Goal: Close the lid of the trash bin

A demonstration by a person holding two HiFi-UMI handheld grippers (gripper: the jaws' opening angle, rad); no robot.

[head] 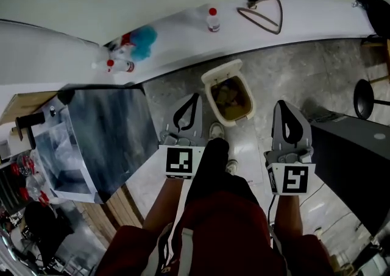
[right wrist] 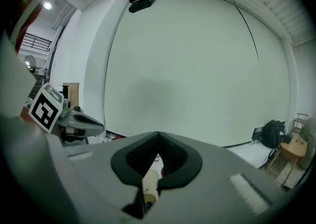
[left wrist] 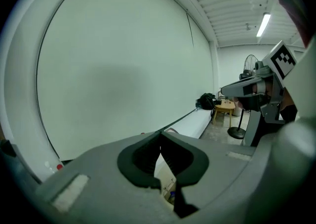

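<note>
I am holding the left gripper [head: 194, 95] and right gripper [head: 281, 106] with fingers together, empty, either side of the open cream plastic trash bin [head: 235, 120] on the grey floor [head: 304, 74], its lid [head: 222, 69] raised behind.

Left claw [head: 195, 97], right claw [head: 282, 105]: both closed.

The grey floor [head: 317, 74] carries the open trash bin [head: 222, 72]; a white ledge [head: 317, 19] holds a bottle [head: 212, 20].
</note>
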